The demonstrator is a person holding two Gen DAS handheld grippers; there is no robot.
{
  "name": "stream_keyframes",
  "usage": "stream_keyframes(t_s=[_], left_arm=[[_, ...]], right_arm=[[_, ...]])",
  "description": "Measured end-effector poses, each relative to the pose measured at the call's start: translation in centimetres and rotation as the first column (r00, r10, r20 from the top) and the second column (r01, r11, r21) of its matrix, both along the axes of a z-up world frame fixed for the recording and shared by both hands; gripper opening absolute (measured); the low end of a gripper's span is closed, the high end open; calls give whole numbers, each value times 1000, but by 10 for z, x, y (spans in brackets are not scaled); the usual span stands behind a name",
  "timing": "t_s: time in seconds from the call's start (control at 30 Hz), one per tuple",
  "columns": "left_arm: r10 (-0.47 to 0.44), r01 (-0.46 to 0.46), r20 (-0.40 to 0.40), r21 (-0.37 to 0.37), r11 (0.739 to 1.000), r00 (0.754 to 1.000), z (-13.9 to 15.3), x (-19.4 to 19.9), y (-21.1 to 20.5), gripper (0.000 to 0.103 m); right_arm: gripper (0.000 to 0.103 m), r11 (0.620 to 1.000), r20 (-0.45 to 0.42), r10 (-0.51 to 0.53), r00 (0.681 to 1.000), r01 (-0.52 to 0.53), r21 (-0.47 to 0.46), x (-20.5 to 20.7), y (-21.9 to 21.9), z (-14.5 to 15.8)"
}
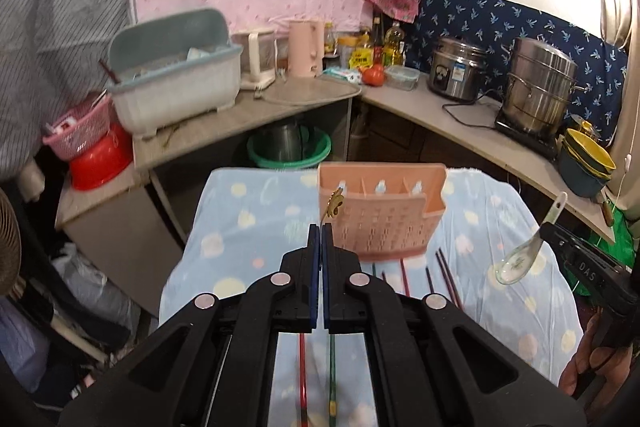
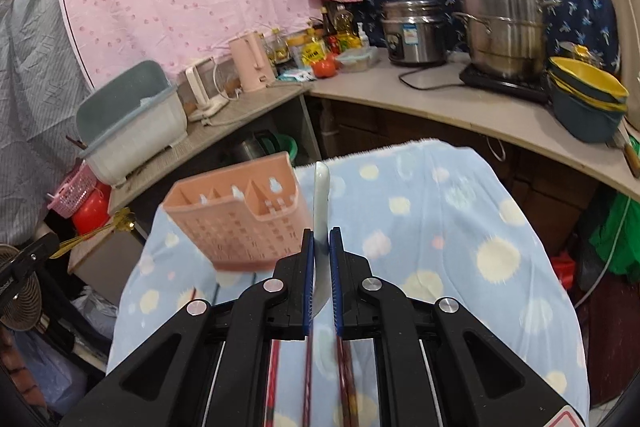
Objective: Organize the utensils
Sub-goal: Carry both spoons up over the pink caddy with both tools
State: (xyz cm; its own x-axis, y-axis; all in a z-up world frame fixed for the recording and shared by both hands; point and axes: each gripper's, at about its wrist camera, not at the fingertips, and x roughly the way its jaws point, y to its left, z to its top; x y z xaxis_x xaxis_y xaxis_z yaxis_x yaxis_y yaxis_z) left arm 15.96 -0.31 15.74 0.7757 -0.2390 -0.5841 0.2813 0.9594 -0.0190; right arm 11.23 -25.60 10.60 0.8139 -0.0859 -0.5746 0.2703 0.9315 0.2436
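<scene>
- A cramped kitchen corner: an L-shaped counter (image 1: 460, 115) runs along a pink spotted curtain and a dark blue patterned cloth, carrying a dish-drainer box (image 1: 176, 75), a pink kettle (image 1: 306, 47), a rice cooker (image 1: 460, 67) and a tall steel steamer pot (image 1: 540, 87)
- In front of it stands a small table under a pale blue spotted cloth (image 1: 248, 227); this is your work surface
- A salmon-pink utensil holder (image 1: 380, 211) with divided compartments stands upright near the cloth's far edge, its open top facing up, so utensils can drop in handle first or bowl first
- Your left gripper (image 1: 320, 227) has its jaws pressed fully together on the thin stem of a gold spoon (image 1: 335, 205), whose ornate end sticks up just in front of the holder's left compartment
- Your right gripper (image 2: 321, 235) pinches a white ceramic spoon (image 2: 321, 211) by its bowl end, edge-on between the pads, handle pointing forward to the right of the holder
- Both utensils are off the cloth, seemingly carried towards the holder
- Several chopsticks (image 1: 444, 275), red, green and dark, lie on the cloth along its near edge, not yet sorted
</scene>
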Motion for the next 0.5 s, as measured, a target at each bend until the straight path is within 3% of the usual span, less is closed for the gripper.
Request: stream_keyframes(t_s=[0.23, 0.5], left_arm=[[-20, 20, 5, 31, 999, 1000, 13, 49, -25, 0], [-39, 42, -69, 52, 998, 997, -17, 89, -41, 0]], right_arm=[[8, 999, 19, 30, 999, -29, -40, 58, 8, 19], [8, 998, 17, 54, 998, -53, -30, 110, 14, 6]])
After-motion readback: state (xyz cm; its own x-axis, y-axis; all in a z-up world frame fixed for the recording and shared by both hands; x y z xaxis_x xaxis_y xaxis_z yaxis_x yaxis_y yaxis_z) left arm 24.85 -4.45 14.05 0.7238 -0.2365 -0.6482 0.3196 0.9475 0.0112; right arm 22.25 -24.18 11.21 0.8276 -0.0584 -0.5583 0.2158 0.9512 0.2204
